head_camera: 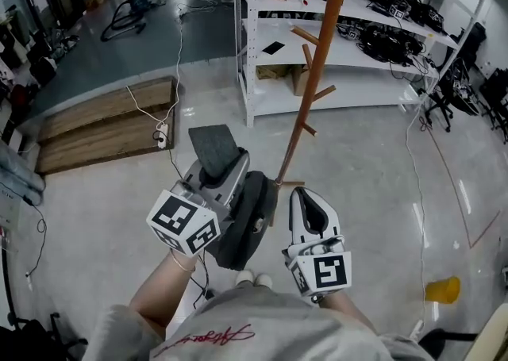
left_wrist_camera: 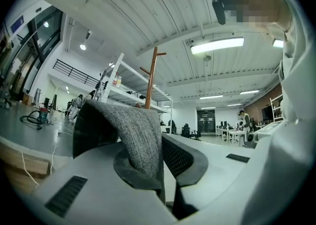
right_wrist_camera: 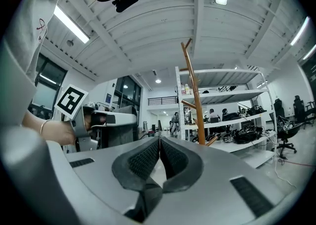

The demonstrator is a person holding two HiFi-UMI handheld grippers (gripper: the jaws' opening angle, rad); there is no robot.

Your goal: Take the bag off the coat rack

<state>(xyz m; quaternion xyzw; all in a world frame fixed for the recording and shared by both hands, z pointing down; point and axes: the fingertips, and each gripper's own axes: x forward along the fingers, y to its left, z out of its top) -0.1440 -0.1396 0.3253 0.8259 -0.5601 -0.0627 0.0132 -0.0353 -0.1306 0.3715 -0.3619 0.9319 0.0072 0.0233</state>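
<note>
Holding the bag (head_camera: pixel 250 223) off the coat rack (head_camera: pixel 317 58), left gripper (head_camera: pixel 226 169) pinching its grey felt strip (left_wrist_camera: pixel 140 135).
Right gripper (head_camera: pixel 308 202) is idling alongside, jaws pressed together on nothing. Bag is hanging low near the rack's foot, so I'd be drawing it straight back, watching the pegs (head_camera: pixel 305 34) for snags. Not seeing any brand on the bag; the red script on the shirt (head_camera: pixel 208 339) is too small to read.

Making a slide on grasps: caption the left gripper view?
Left gripper shut on the grey bag, coat rack standing behind.
</note>
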